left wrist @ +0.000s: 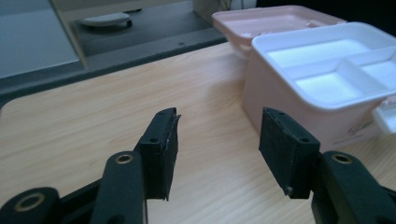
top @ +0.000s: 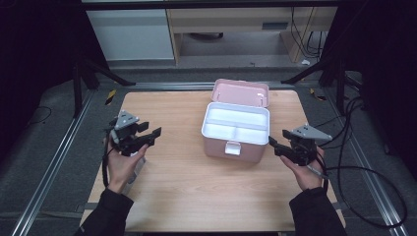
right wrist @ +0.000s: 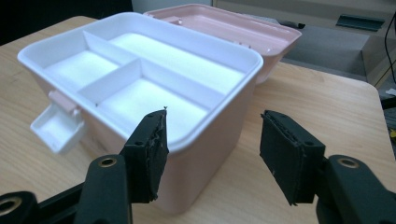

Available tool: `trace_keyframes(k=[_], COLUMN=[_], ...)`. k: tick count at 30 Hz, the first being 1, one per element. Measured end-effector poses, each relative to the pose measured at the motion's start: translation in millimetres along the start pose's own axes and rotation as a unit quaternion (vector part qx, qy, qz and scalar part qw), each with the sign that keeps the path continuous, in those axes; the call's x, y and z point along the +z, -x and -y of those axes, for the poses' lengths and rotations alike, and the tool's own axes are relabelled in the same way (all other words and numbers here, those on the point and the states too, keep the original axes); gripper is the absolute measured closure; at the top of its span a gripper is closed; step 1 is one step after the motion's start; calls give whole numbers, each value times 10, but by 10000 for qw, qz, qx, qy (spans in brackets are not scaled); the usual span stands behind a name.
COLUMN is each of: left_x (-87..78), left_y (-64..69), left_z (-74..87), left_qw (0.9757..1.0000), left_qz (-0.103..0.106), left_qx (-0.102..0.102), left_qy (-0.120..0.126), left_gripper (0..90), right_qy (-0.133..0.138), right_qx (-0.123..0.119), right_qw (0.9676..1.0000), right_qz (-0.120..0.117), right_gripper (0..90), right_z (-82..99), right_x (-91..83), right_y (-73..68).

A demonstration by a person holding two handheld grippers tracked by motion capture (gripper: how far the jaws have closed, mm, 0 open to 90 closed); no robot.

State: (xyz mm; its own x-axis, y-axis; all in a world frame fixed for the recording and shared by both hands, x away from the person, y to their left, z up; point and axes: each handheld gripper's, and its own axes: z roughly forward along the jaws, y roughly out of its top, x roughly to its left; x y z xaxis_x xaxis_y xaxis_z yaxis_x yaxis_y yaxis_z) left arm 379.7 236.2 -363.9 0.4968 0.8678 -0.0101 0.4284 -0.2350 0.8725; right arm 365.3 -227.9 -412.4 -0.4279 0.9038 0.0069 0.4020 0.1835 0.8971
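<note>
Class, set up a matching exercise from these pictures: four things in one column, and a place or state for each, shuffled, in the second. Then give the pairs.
Things:
1. pink box
2. white tray
3. lid
4. left gripper

Places or states:
A. swung back behind the box
B. jaws apart, nothing between them
C. sits in the top of the box, divided into compartments
D. stands on the wooden table, white latch facing the person

Pairs: 1-D, 2-C, 3-A, 4-B

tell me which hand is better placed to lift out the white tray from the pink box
Right, probably. The right gripper sits close beside the pink box, open jaws near the white tray rim. The left gripper, also open, stands farther off across bare table.
</note>
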Motion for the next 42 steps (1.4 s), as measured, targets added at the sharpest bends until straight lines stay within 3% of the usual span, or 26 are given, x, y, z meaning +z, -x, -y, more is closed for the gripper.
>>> trace_keyframes(k=[4,8,13,22,25,31,42], left_x=[250,521,845,1204,1272,1268,1060], left_y=[100,182,344,538,581,592,468], left_z=[-76,-111,-141,-64,-30,-12,84], left_qw=[9994,9978,9961,9931,9923,9918,9938], left_qz=[294,640,873,1159,1190,1224,966], left_qx=[82,-59,-54,130,218,251,327], left_qy=[154,189,114,-113,-269,-267,-434], left_gripper=[503,530,550,550,557,562,569], right_qy=[-111,-231,-503,-733,-786,-888,-777], right_qx=[48,23,93,68,80,43,67], right_qw=[9999,9997,9987,9973,9969,9960,9966], right_qz=[-72,-7,13,31,36,92,-269], right_gripper=[463,490,517,545,548,565,589], right_z=[-141,-193,-170,-125,-116,-101,-115], right_x=[143,290,461,600,628,666,765], right_y=[3,25,69,60,53,34,-143])
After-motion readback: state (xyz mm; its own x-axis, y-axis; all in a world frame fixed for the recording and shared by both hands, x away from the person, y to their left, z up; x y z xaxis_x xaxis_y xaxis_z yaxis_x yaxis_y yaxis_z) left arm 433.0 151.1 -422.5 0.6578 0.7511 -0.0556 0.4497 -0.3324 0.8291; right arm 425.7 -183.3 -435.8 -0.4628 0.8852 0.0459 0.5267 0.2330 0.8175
